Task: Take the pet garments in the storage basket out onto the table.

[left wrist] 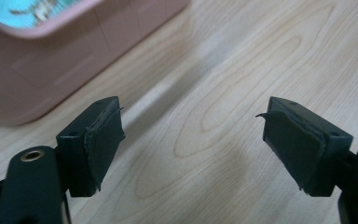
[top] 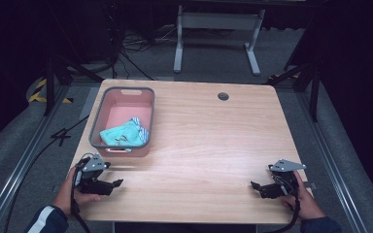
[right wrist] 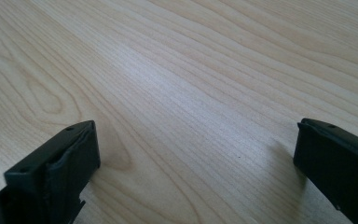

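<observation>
Resting on the wooden table, both left tongs and right tongs gape empty, grey carpet beyond.

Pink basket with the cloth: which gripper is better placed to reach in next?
Left. The left gripper, jaws open, sits just below the pink basket holding the cloth; the right gripper is across the table.

No legible text or labels anywhere.
</observation>
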The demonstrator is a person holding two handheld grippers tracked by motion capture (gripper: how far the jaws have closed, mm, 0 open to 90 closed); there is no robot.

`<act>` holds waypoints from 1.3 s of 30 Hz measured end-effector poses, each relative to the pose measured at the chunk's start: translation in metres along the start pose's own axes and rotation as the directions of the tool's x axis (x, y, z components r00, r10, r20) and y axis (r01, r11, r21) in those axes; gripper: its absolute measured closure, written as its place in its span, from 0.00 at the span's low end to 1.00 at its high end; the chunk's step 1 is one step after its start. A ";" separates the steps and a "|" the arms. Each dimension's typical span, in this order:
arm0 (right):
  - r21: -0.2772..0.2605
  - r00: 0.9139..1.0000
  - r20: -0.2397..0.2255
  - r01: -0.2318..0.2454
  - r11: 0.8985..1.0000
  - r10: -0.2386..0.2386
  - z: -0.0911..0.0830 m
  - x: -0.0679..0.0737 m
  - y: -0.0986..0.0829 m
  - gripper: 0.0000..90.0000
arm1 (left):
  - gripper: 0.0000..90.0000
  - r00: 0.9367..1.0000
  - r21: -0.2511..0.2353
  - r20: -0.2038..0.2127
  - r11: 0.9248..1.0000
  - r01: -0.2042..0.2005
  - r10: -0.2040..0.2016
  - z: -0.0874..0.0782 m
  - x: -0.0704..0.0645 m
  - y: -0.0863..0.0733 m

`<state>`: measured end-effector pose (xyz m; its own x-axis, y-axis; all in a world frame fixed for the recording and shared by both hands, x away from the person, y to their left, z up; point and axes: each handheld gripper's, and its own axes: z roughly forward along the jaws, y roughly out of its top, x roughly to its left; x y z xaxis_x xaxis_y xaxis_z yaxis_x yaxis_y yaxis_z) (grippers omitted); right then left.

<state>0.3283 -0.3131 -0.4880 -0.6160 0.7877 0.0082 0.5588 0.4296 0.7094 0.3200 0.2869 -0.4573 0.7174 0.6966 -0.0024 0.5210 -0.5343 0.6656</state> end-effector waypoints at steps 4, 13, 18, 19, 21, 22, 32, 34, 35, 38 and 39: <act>0.000 1.000 0.000 0.000 1.000 0.000 0.000 0.000 0.000 0.01 | 0.23 1.000 -0.021 -0.014 1.000 -0.017 0.017 -0.014 -0.004 0.004; 0.000 1.000 0.000 0.000 1.000 0.000 0.000 0.000 0.000 0.01 | 0.24 0.997 -0.058 -0.059 0.997 -0.057 0.053 -0.040 -0.009 0.020; 0.000 1.000 0.001 0.000 1.000 0.000 0.000 0.000 0.000 0.01 | 0.24 0.994 -0.059 -0.081 0.996 -0.072 0.067 -0.052 -0.008 0.030; 0.000 1.000 0.001 0.000 1.000 0.000 0.000 0.000 0.000 0.01 | 0.24 0.995 -0.062 -0.078 0.996 -0.070 0.065 -0.054 -0.007 0.032; 0.000 1.000 0.001 0.000 1.000 0.000 0.000 0.000 0.000 0.01 | 0.24 0.995 -0.061 -0.078 0.996 -0.067 0.062 -0.058 -0.007 0.037; 0.000 1.000 0.001 0.000 1.000 0.000 0.000 0.000 0.000 0.01 | 0.24 0.995 -0.063 -0.081 0.996 -0.067 0.062 -0.059 -0.006 0.040; -0.001 1.000 0.001 -0.001 1.000 0.001 0.000 0.000 0.000 0.01 | 0.24 0.992 -0.053 -0.092 0.994 -0.096 0.091 -0.065 0.007 0.076; -0.001 1.000 0.001 -0.001 1.000 0.001 0.000 0.000 0.000 0.01 | 0.24 0.991 -0.038 -0.098 0.995 -0.094 0.090 -0.064 0.013 0.087; -0.001 1.000 0.001 -0.001 1.000 0.001 0.000 0.000 0.000 0.01 | 0.24 0.992 -0.027 -0.098 0.996 -0.084 0.081 -0.062 0.017 0.094; -0.001 1.000 0.001 -0.001 1.000 0.001 0.000 0.000 0.000 0.01 | 0.24 0.992 0.021 -0.091 0.996 -0.082 0.084 -0.054 0.027 0.109; -0.001 1.000 0.001 -0.001 1.000 0.001 0.000 0.000 0.000 0.01 | 0.24 0.992 0.040 -0.096 0.996 -0.084 0.087 -0.051 0.030 0.114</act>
<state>0.3279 -0.3131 -0.4881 -0.6151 0.7884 0.0082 0.5590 0.4287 0.7098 0.3776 0.2709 -0.3436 0.7125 0.6900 0.1274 0.4772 -0.6096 0.6330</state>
